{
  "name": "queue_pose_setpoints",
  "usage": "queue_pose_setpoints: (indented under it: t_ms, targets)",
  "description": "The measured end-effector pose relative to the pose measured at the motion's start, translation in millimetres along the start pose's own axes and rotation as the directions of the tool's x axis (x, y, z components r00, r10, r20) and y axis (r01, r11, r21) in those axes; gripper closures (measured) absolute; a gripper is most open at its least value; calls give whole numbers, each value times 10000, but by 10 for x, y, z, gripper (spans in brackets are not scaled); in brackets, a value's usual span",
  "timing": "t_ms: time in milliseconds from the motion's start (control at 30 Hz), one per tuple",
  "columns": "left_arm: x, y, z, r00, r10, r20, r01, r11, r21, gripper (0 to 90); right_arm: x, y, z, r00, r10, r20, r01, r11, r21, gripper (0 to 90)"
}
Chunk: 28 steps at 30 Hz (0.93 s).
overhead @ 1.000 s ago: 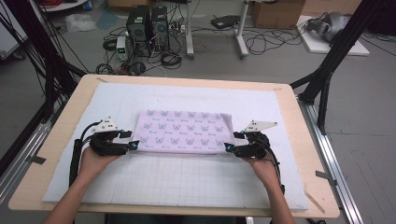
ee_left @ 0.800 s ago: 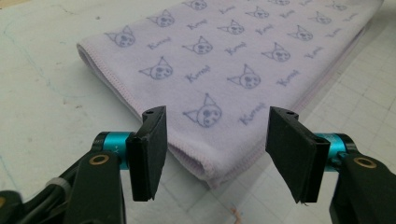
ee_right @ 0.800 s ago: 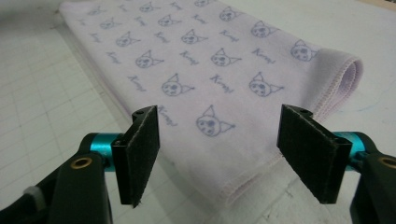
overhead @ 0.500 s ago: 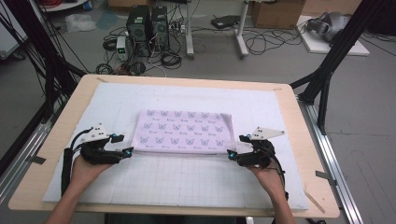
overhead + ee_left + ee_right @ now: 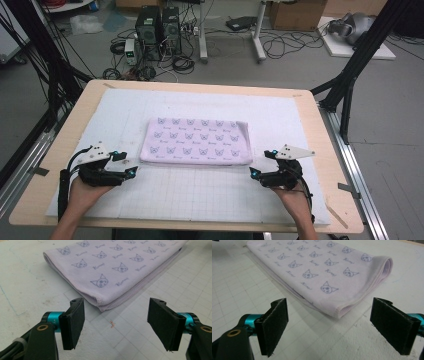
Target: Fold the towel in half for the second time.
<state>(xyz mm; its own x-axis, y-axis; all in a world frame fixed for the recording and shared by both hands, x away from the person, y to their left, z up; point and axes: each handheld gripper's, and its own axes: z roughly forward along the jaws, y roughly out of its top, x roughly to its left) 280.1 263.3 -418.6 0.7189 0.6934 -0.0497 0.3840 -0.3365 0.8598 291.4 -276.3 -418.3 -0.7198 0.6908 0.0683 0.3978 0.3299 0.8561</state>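
A folded lilac towel printed with small cat faces lies flat in the middle of the white gridded mat. My left gripper rests open on the mat, a short way off the towel's near left corner. My right gripper is open too, just off the near right corner. Both pairs of black pads stand wide apart with nothing between them. The towel has its folded edges stacked neatly.
The mat covers a wooden table framed by black struts. Computers, cables and boxes sit on the floor beyond the far edge. Bare mat lies around the towel on every side.
Both grippers have let go of the towel's near corners and drawn back toward the person, ending open on the mat. The towel stays flat where it was.
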Motion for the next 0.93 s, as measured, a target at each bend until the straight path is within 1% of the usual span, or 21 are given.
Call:
queue_pose_setpoints:
  t_ms: [100,167,233,333,500,600,700,833,933]
  targets:
    - [-4,-10,-20,9999,-121,-33,121,9999,-91,294,23,-41,-38,10000,11,16,-11,10000,-90,138]
    - [-16,-18,-33,9999,-131,-39,131,9999,-99,293,36,-70,-61,10000,26,13,-26,9999,-100,135]
    - [-28,-22,-43,10000,-73,-41,72,9999,-114,292,43,-85,-79,10000,-13,43,14,10000,-97,134]
    - [-60,-36,-64,10000,-21,-74,20,9999,-106,292,60,-104,-120,10000,72,51,-71,9998,-162,130]
    - [-87,-74,-100,9998,-20,-176,19,10000,-72,292,84,-138,-172,10000,25,81,-23,9996,-276,128]
    - [-108,-89,-112,9998,34,-197,-35,10000,-36,292,97,-162,-206,9999,110,77,-108,9996,-277,127]
    - [-124,-102,-115,9998,29,-199,-30,10000,-28,293,104,-192,-238,9998,100,152,-95,9994,-332,127]
    - [-120,-108,-111,9998,-6,-184,5,10000,-20,293,115,-243,-252,9998,183,90,-182,9997,-165,126]
    - [-121,-103,-102,9999,6,-166,-8,10000,-62,293,101,-261,-253,9997,241,76,-239,9995,-187,126]
